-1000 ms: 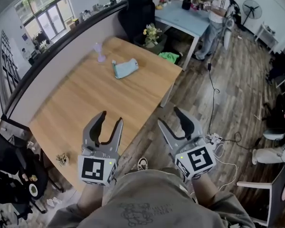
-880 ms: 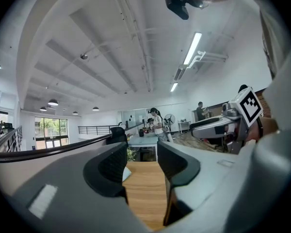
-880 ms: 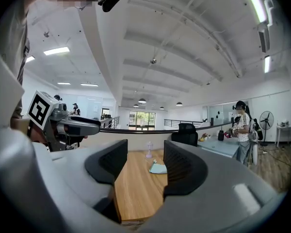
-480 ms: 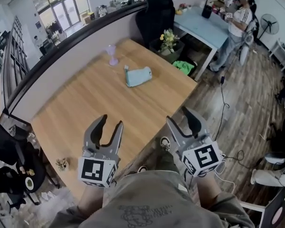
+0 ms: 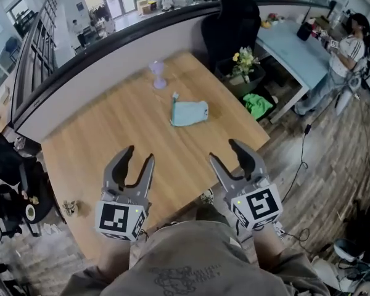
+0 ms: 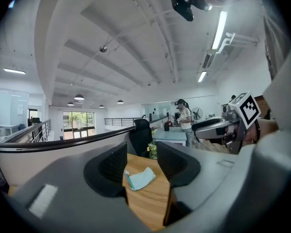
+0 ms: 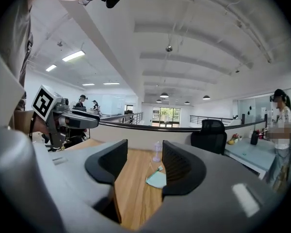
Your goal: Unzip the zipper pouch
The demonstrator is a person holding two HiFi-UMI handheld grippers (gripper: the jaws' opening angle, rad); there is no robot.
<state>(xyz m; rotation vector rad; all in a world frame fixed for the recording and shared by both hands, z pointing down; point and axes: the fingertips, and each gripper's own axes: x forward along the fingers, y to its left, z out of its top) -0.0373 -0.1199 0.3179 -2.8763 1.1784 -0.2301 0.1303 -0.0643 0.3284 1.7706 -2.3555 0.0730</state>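
Observation:
A light blue zipper pouch (image 5: 189, 112) lies flat on the wooden table (image 5: 111, 134), past its middle; it also shows between the jaws as the pouch (image 6: 141, 178) and the pouch (image 7: 157, 179). My left gripper (image 5: 137, 157) hovers over the table's near edge, open and holding nothing. My right gripper (image 5: 226, 150) hangs open beside it at the table's near right edge, also with nothing in it. Both are well short of the pouch.
A small lilac goblet-shaped thing (image 5: 157, 73) stands near the table's far edge. A black office chair (image 5: 231, 26) and a pot of flowers (image 5: 245, 63) stand beyond the far right corner. A person (image 5: 342, 54) stands by a blue desk (image 5: 293, 45).
The head view has swung, so the table and pouch sit more central and nearer. Both grippers stay open and side by side over the near edge.

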